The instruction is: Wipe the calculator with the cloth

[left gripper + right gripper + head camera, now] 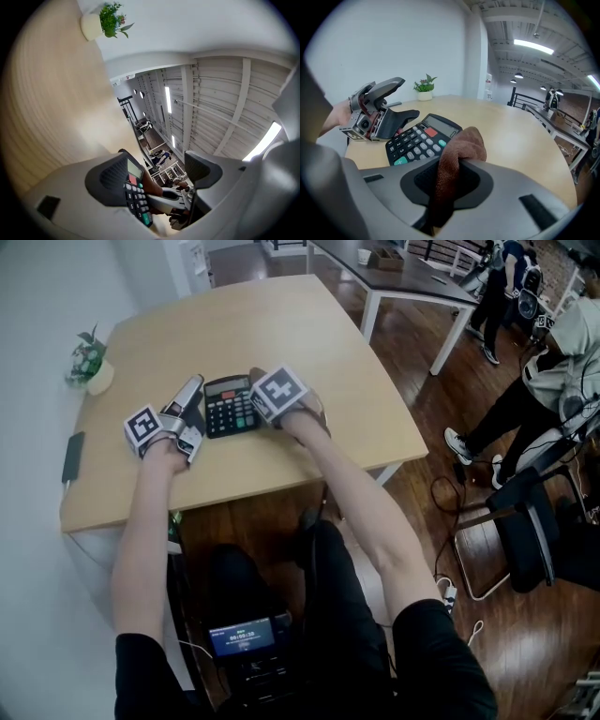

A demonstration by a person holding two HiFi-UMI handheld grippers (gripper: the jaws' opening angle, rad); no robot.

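So the calculator (231, 406) is a black desktop one with grey keys, one red and a couple of green. It's lying flat and face-up on the wooden table (281, 324), display end pointing away from the person. The cloth (458, 154) is brown and fuzzy, bunched up and pinched in the right gripper (451, 183), right by the calculator's right edge.

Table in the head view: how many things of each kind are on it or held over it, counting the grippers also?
Calculator: 1
Cloth, brown: 1
Potted plant: 1
Dark flat device at the table's edge: 1
Grippers: 2, the left gripper and the right gripper
Total: 6
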